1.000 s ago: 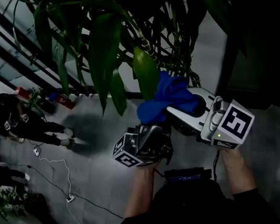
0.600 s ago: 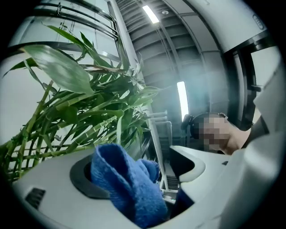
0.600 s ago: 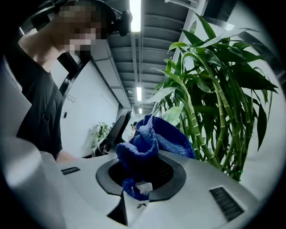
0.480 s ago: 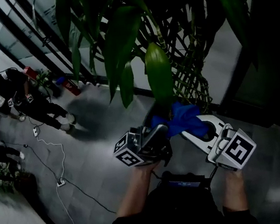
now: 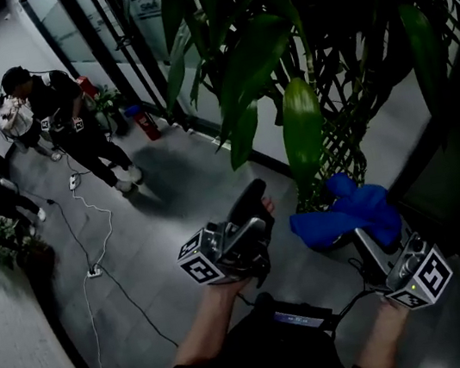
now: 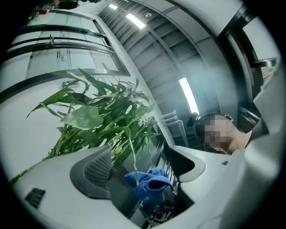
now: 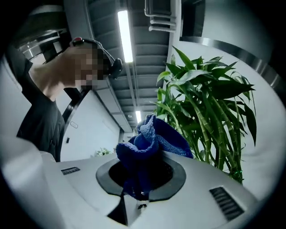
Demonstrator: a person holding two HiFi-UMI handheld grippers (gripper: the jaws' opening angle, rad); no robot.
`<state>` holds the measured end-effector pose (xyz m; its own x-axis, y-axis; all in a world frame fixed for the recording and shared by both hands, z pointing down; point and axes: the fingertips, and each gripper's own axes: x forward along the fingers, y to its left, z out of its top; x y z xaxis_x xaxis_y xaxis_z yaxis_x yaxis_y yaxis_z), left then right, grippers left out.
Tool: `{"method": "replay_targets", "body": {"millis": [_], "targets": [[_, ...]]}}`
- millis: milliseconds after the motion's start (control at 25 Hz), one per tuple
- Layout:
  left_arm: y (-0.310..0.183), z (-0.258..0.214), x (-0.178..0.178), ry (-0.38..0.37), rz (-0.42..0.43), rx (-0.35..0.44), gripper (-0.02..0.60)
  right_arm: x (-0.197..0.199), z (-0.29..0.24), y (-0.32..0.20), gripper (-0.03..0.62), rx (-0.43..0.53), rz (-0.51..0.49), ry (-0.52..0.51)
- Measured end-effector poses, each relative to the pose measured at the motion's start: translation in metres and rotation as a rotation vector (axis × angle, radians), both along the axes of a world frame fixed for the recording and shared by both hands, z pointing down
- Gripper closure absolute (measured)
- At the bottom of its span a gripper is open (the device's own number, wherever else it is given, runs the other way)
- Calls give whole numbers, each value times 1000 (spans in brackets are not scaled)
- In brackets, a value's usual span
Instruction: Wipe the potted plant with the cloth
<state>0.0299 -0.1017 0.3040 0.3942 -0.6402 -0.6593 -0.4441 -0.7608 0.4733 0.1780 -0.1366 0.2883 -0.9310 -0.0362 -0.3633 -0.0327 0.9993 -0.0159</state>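
fingers of right gripper (image 5: pixel 362 232) pinched shut on bunched blue cloth (image 5: pixel 346 212), held low beside potted plant (image 5: pixel 334 21), near tip of a hanging leaf (image 5: pixel 302 127). left gripper (image 5: pixel 250 208) fingers apart, empty, close by. seems between wiping strokes; next likely calls for lifting cloth onto that leaf.

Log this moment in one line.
right gripper: shut on blue cloth | left gripper: open, empty | blue cloth: beside potted plant
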Motion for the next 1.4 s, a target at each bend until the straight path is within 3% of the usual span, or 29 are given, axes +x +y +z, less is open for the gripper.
{"method": "replay_targets", "body": {"millis": [240, 520, 640, 840, 1080, 1280, 1400], "targets": [[23, -37, -21, -70, -29, 83, 182, -1, -27, -2, 505, 0, 56, -126], [41, -69, -98, -58, -5, 138, 181, -29, -49, 1, 505, -7, 203, -174], [31, -82, -128, -63, 54, 154, 181, -49, -54, -8, 505, -21, 279, -211], [-3, -110, -150, -133, 236, 182, 181, -82, -70, -23, 505, -20, 429, -273], [-30, -142, -124, -268, 386, 166, 181, -88, -81, 5, 505, 1, 609, -285], [-55, -152, -91, -307, 378, 83, 190, -70, -92, 28, 505, 30, 677, -276], [-62, -157, -74, -342, 373, 57, 267, -60, -106, 33, 505, 61, 676, -281]]}}
